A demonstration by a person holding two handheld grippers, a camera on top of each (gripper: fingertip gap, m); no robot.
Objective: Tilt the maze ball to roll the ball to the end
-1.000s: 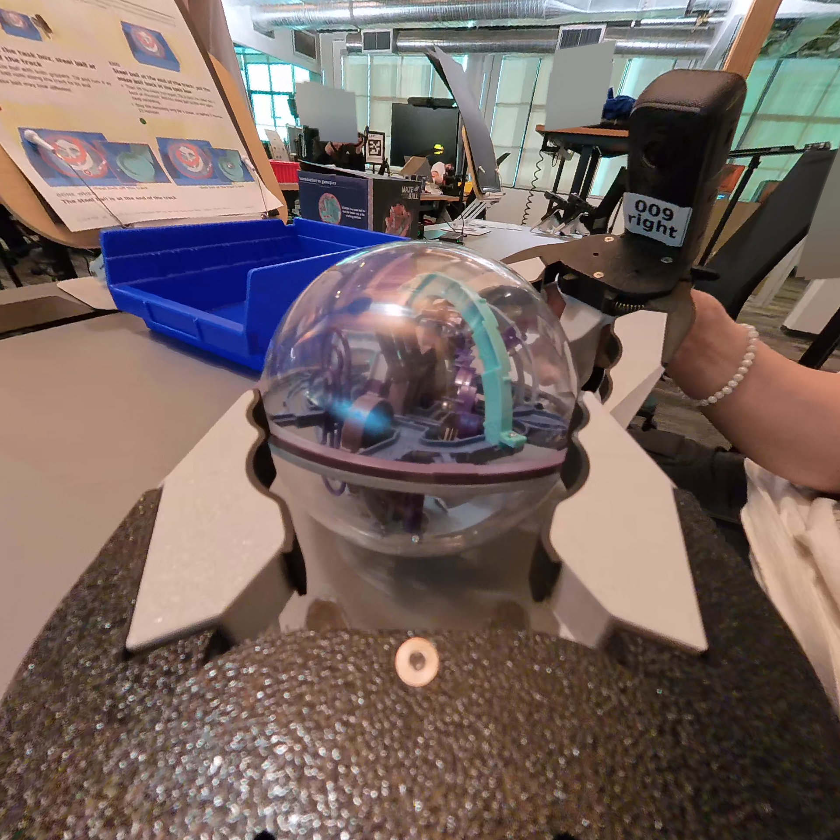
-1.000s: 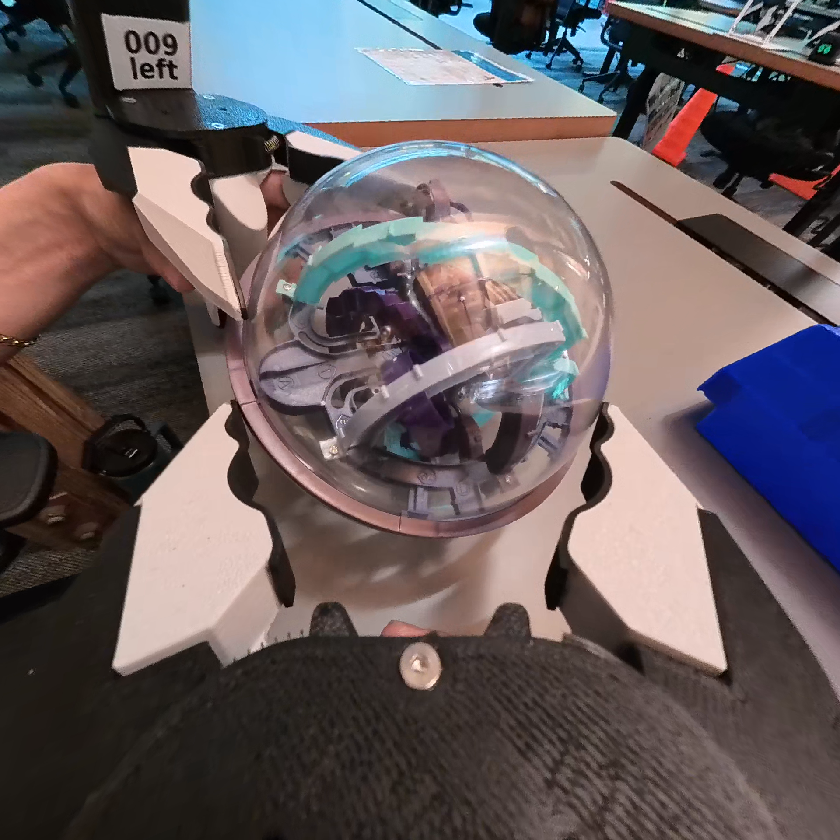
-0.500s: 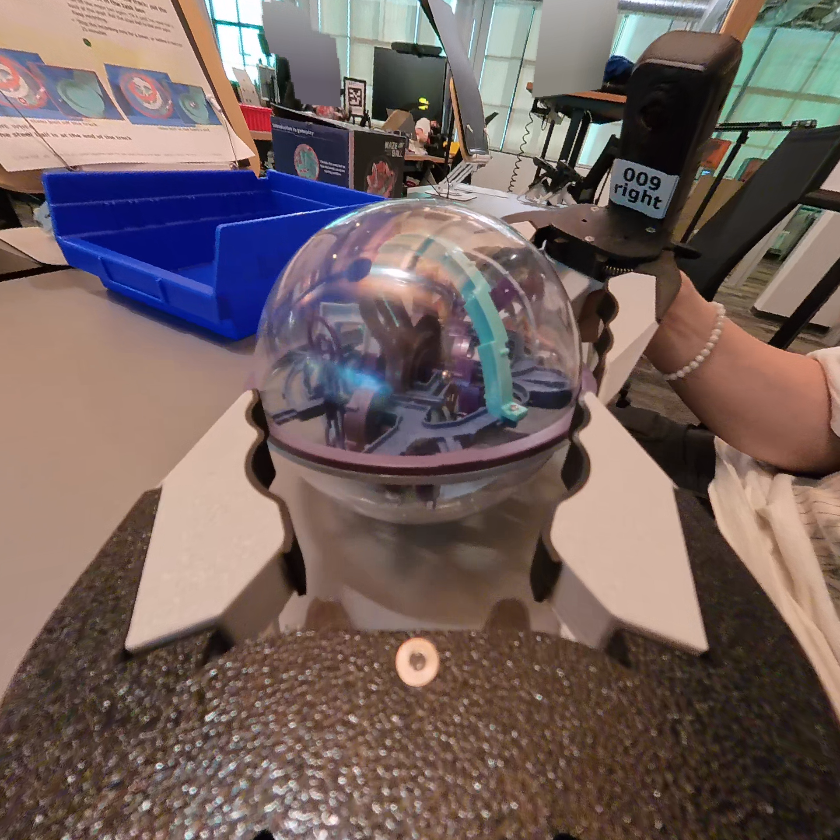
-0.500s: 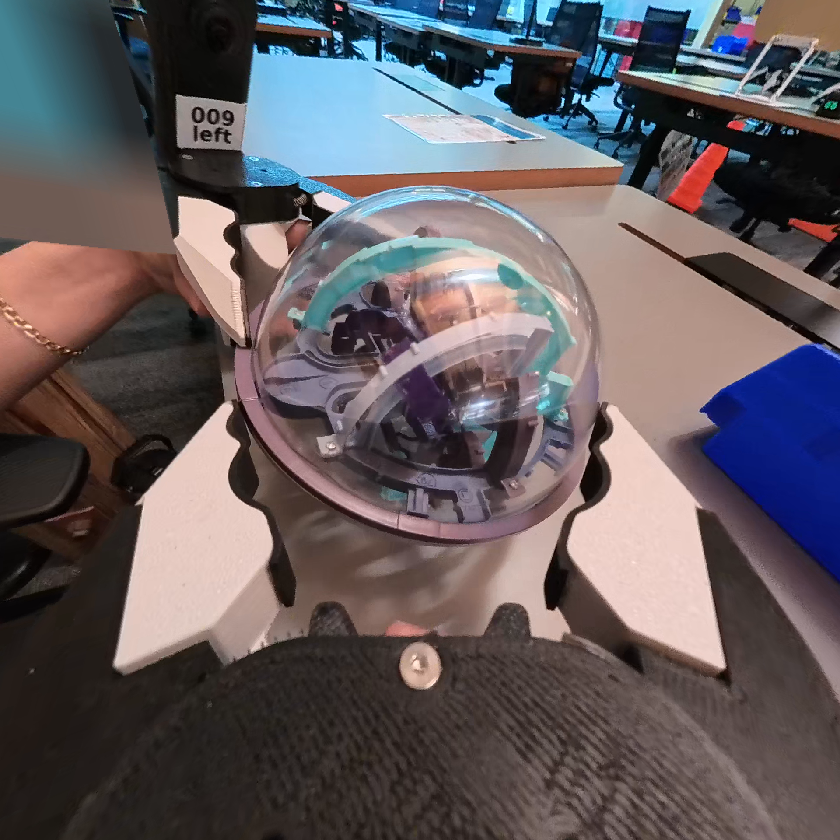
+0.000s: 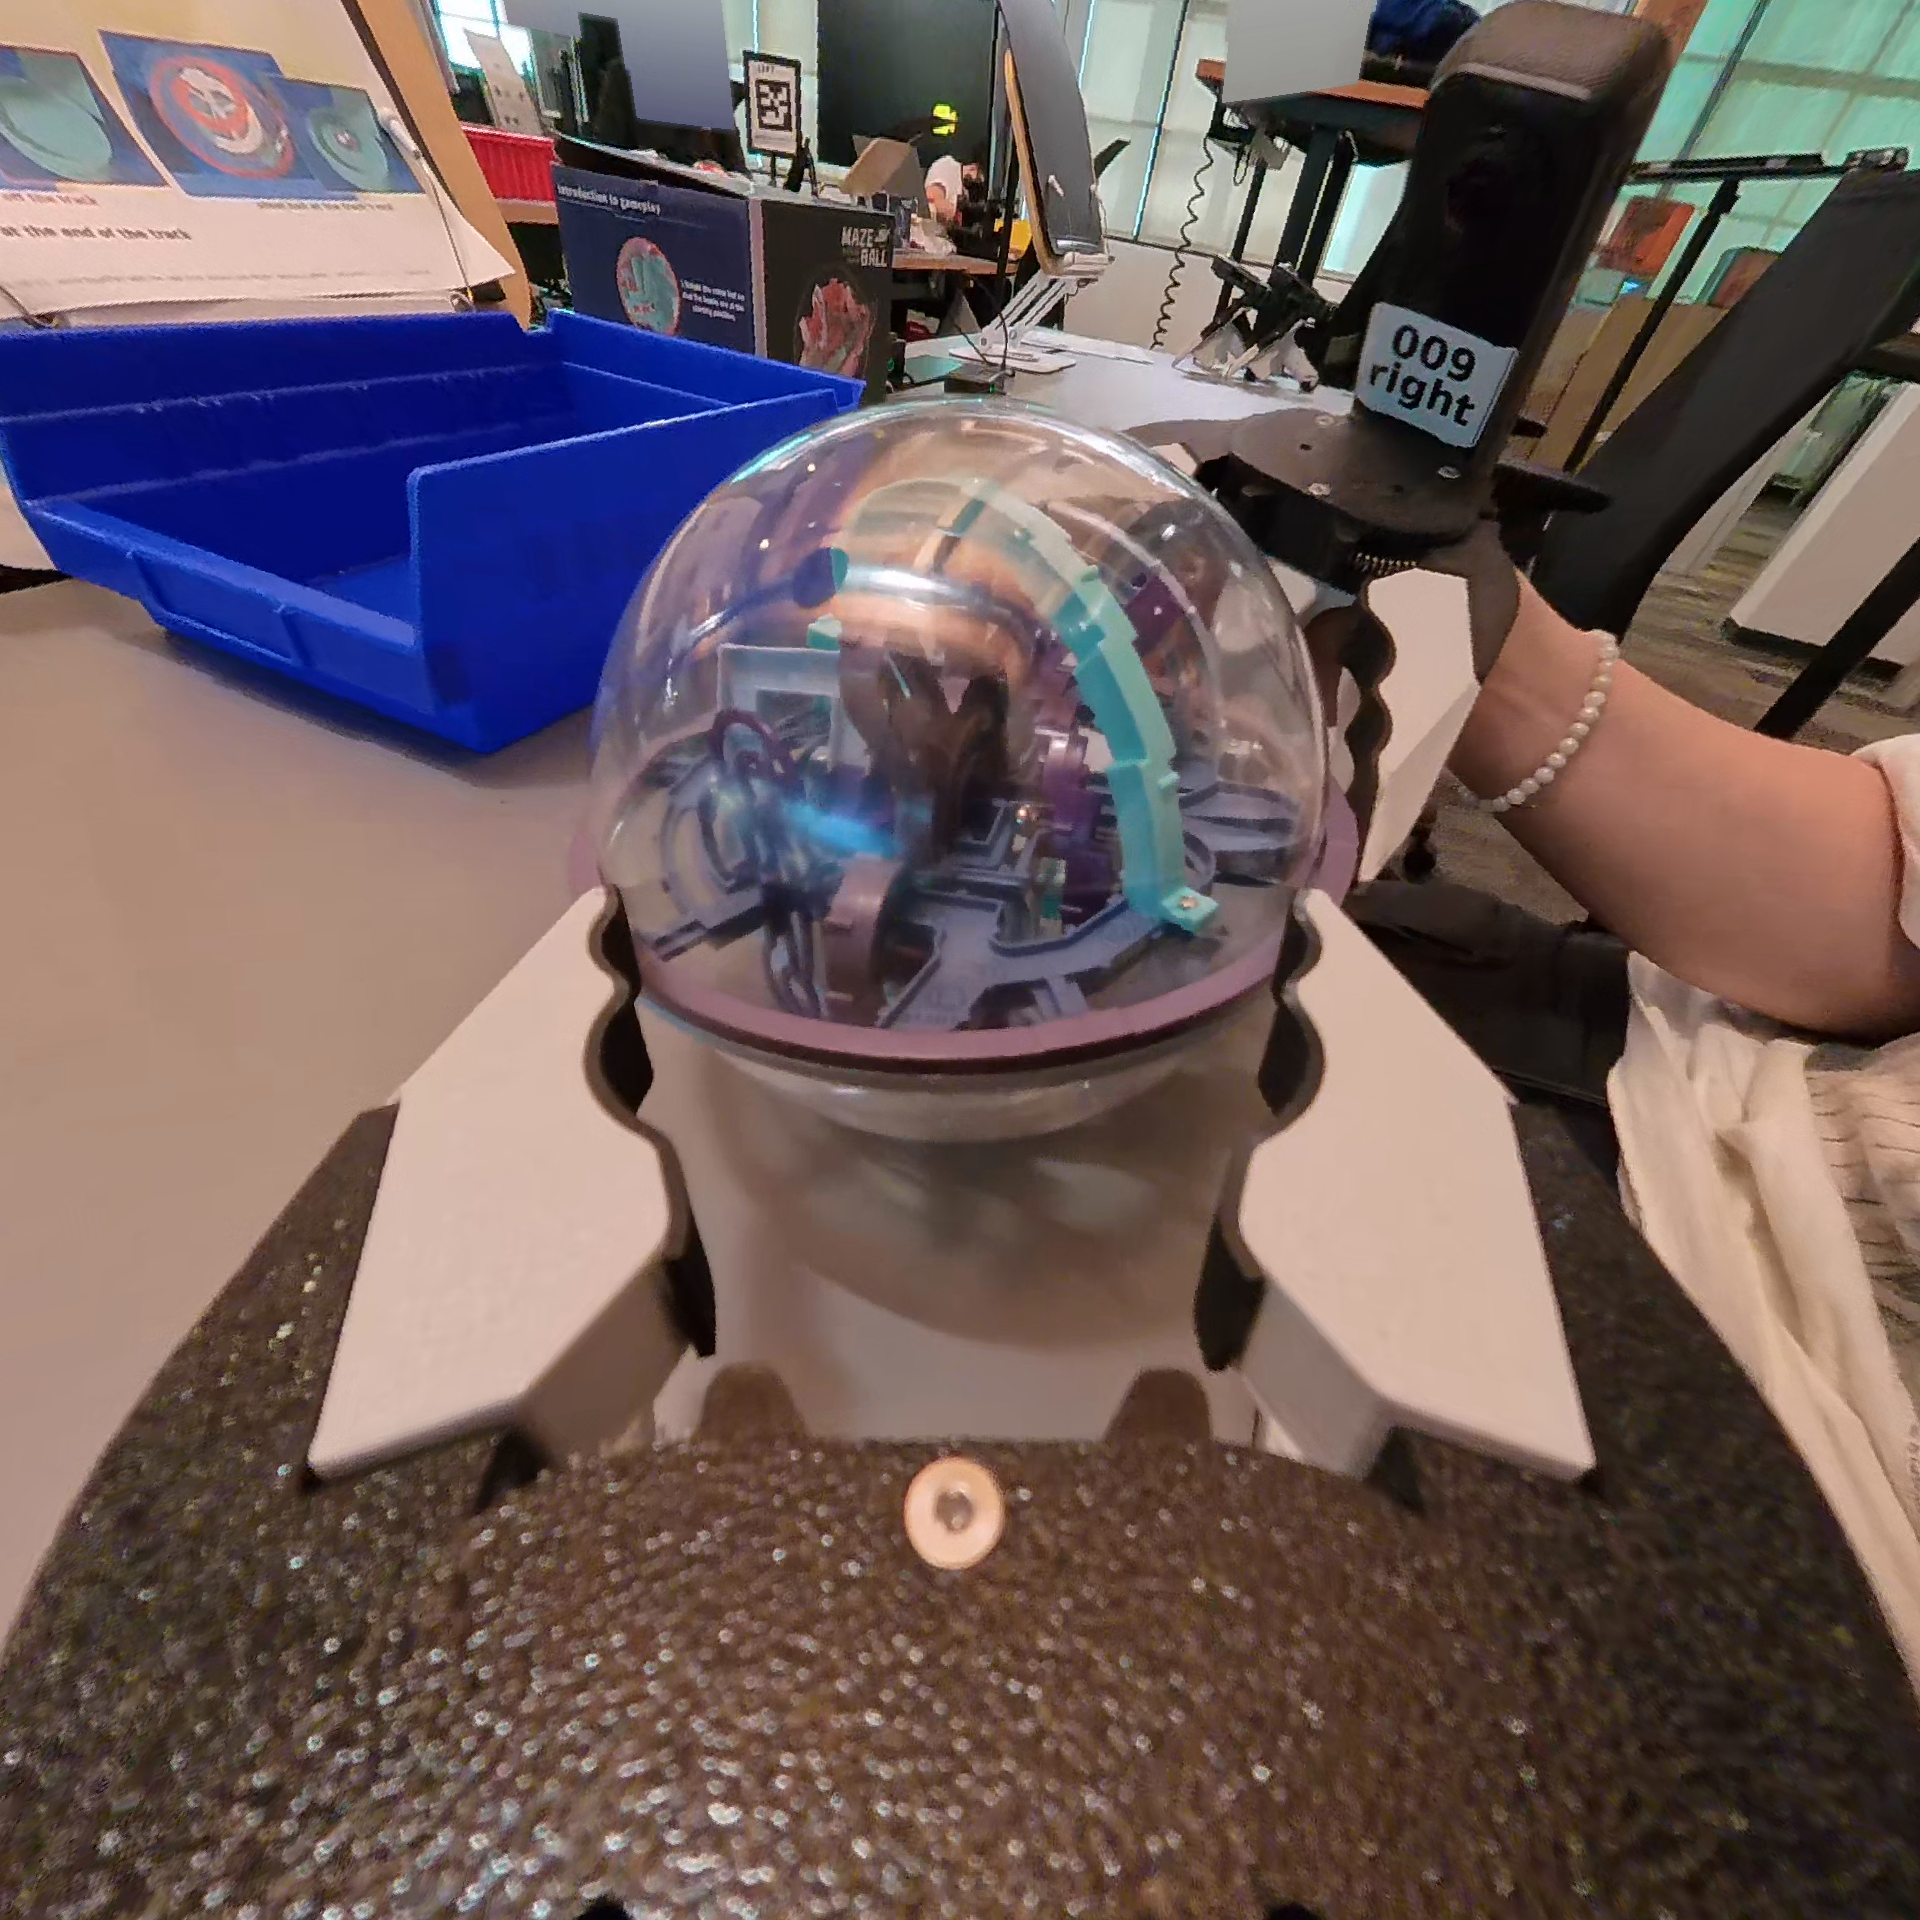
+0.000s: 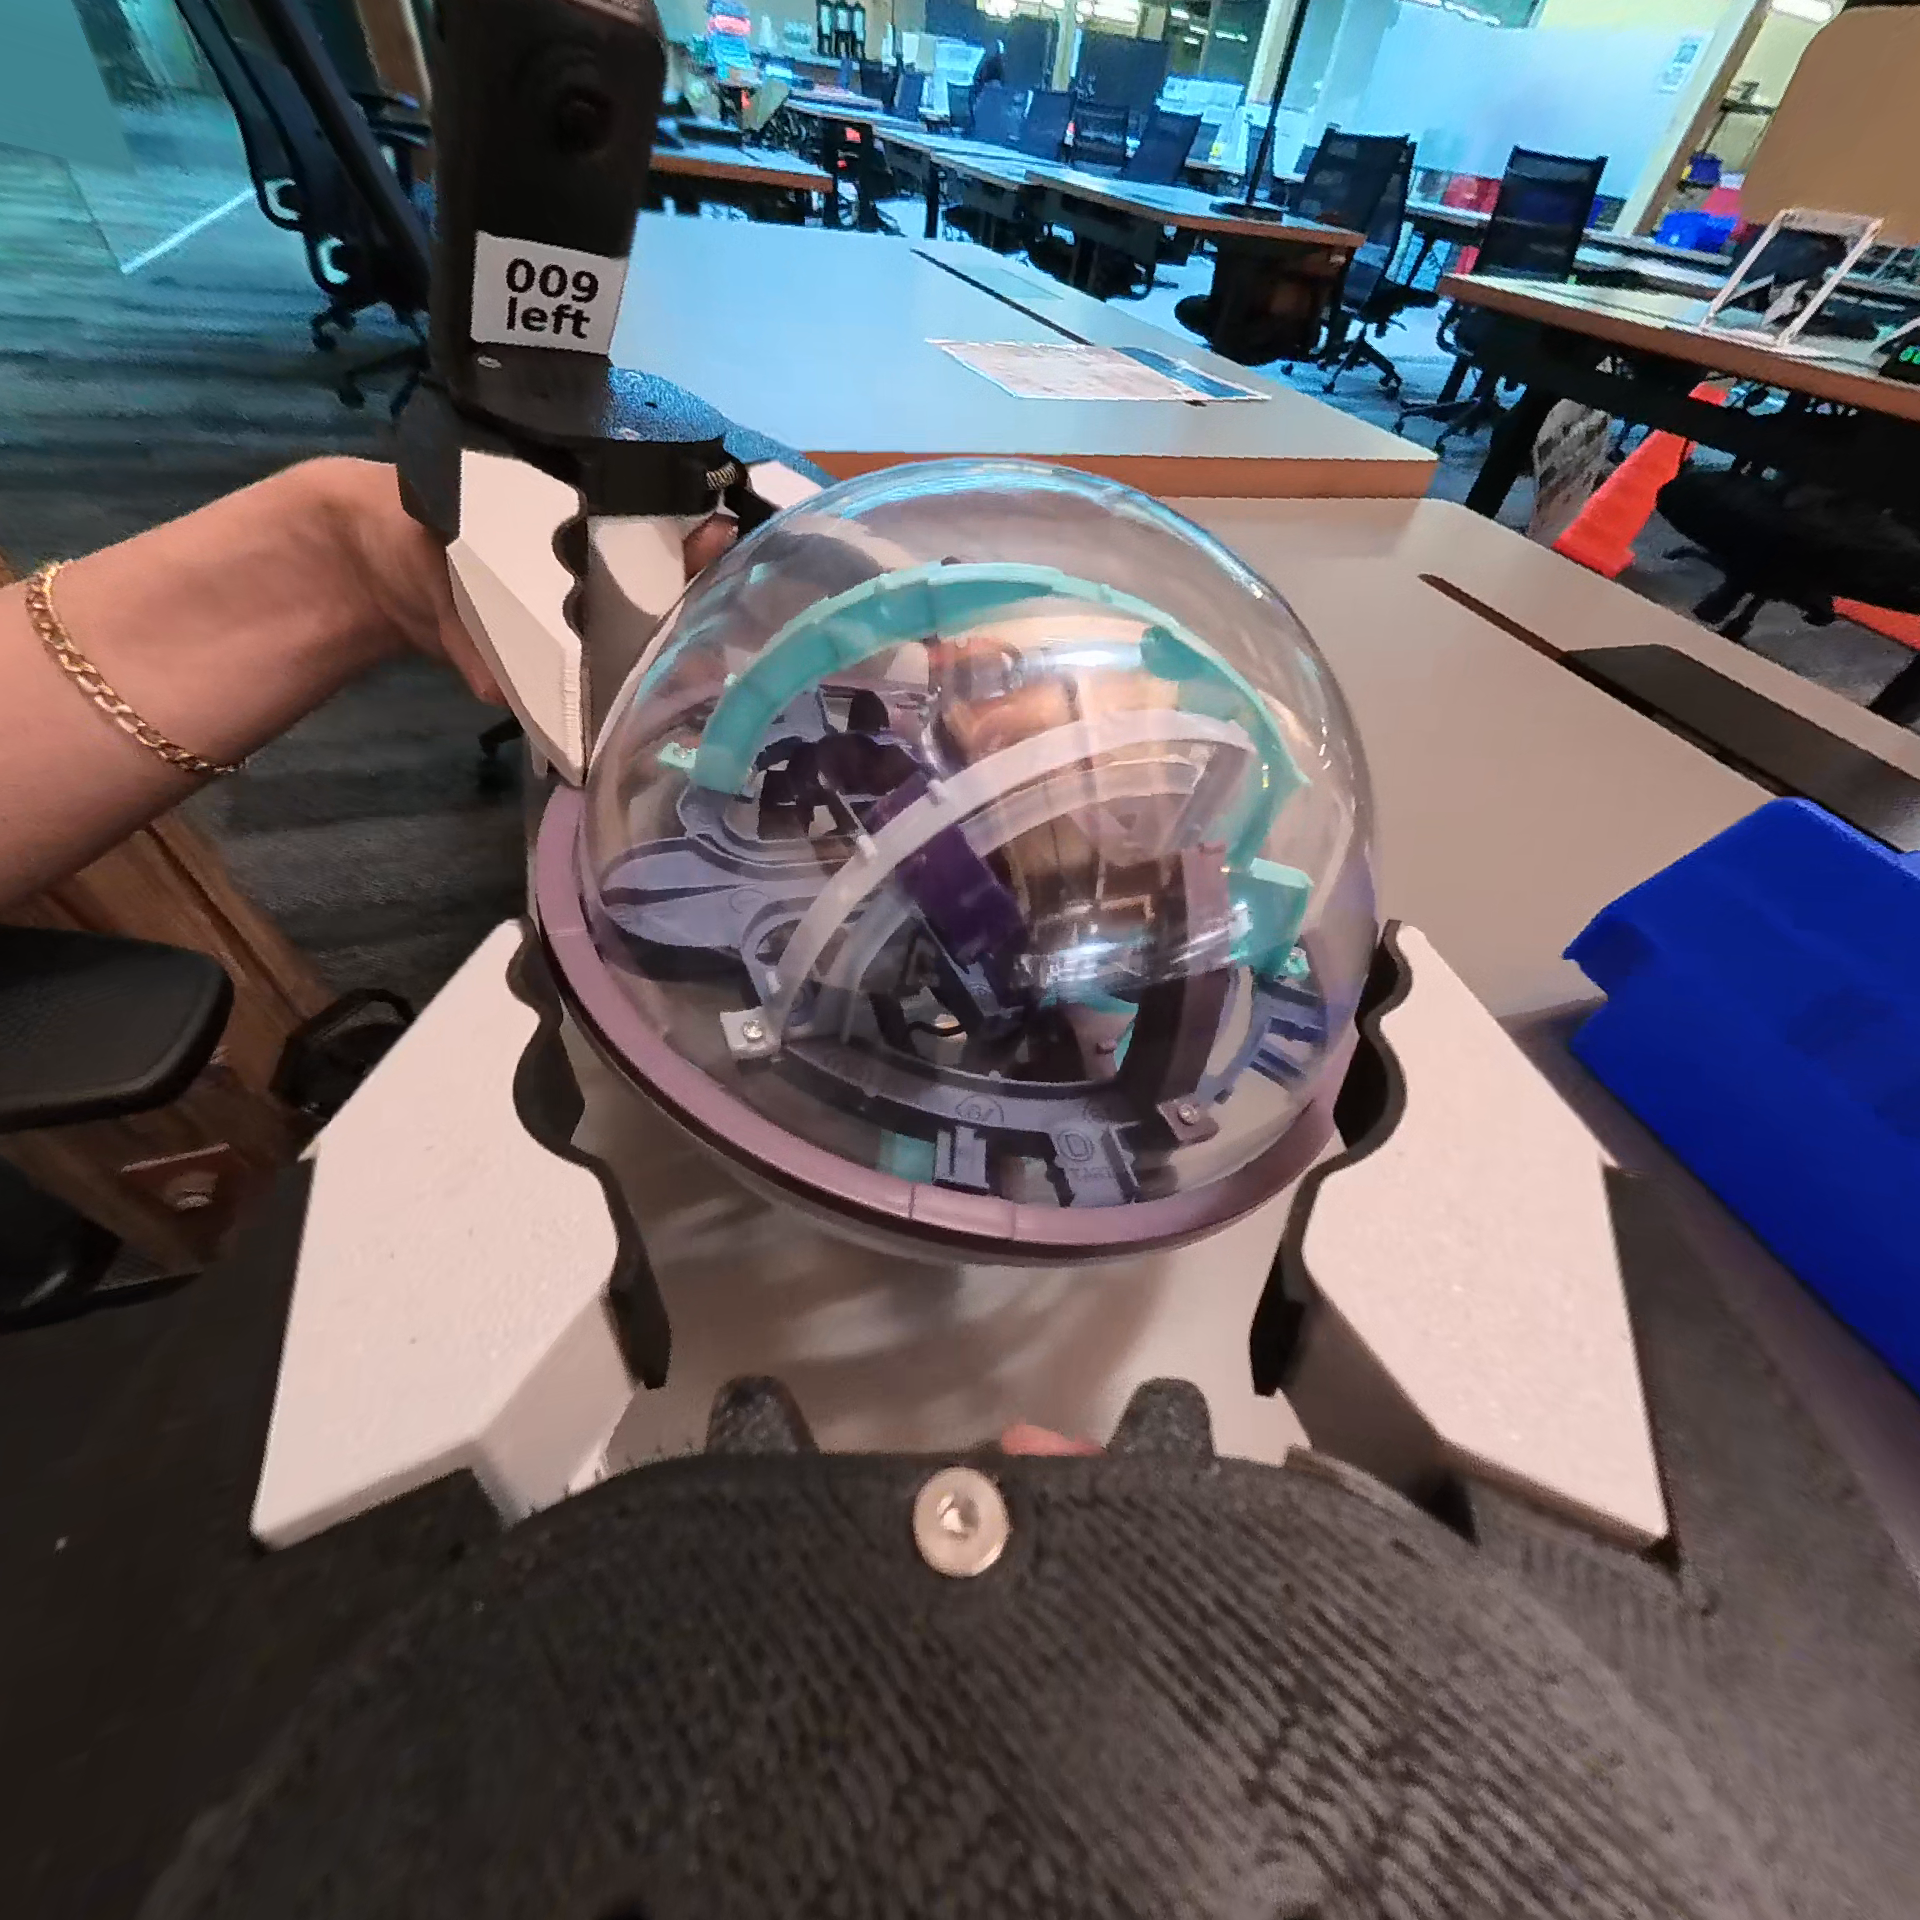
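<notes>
The maze ball (image 5: 956, 748), a clear sphere with a purple equator band, sits above the grey table (image 5: 208, 883); the left gripper (image 5: 956, 997) clamps it at the band, both pads touching; the right gripper (image 6: 956, 1049) clamps it likewise; a blue bin (image 5: 343, 540) stands near.

A clear maze ball (image 5: 956, 727) is ringed by a purple band and crossed inside by teal and lilac tracks. White fingers (image 5: 499, 1195) with black pads are seen beside a blue bin (image 5: 312, 499).
</notes>
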